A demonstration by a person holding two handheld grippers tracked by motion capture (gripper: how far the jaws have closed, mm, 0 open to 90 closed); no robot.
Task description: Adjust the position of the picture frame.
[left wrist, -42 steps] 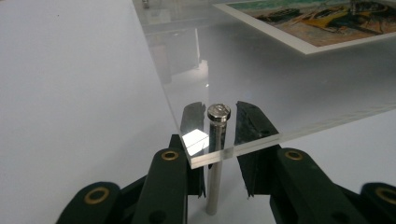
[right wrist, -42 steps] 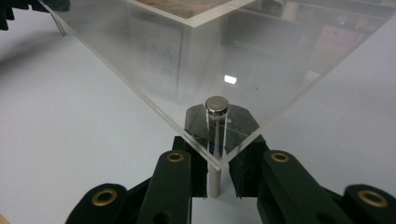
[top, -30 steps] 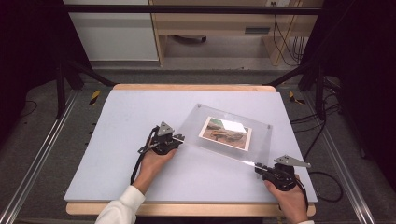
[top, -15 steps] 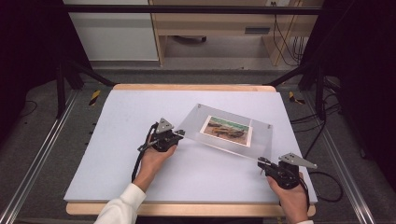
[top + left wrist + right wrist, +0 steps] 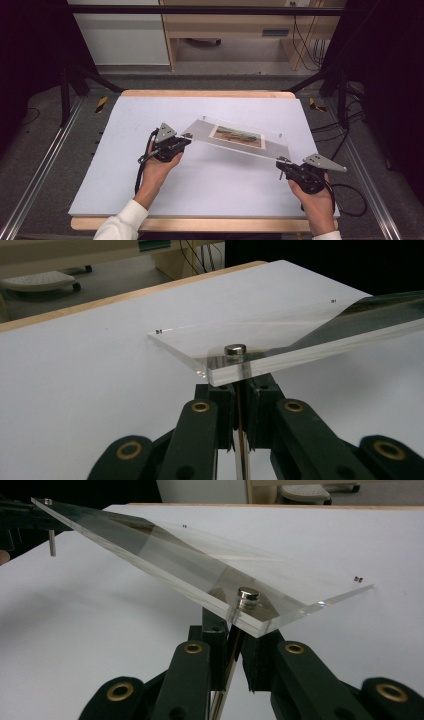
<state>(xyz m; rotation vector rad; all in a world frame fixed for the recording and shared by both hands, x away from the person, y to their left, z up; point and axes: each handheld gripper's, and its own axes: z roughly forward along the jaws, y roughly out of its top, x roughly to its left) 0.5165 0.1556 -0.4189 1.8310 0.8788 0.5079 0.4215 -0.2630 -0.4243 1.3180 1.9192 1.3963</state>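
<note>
The left gripper is over the middle-left part of the white table, and its fingers are clamped on a thin metal leg under the left corner of the clear acrylic photo frame. A small round metal cap sits on top of this corner. The frame is lifted off the table and tilted, with a photo inside its middle. It reaches toward the right front edge of the table, where the right gripper has its fingers pressed together on the leg under the other corner
</note>
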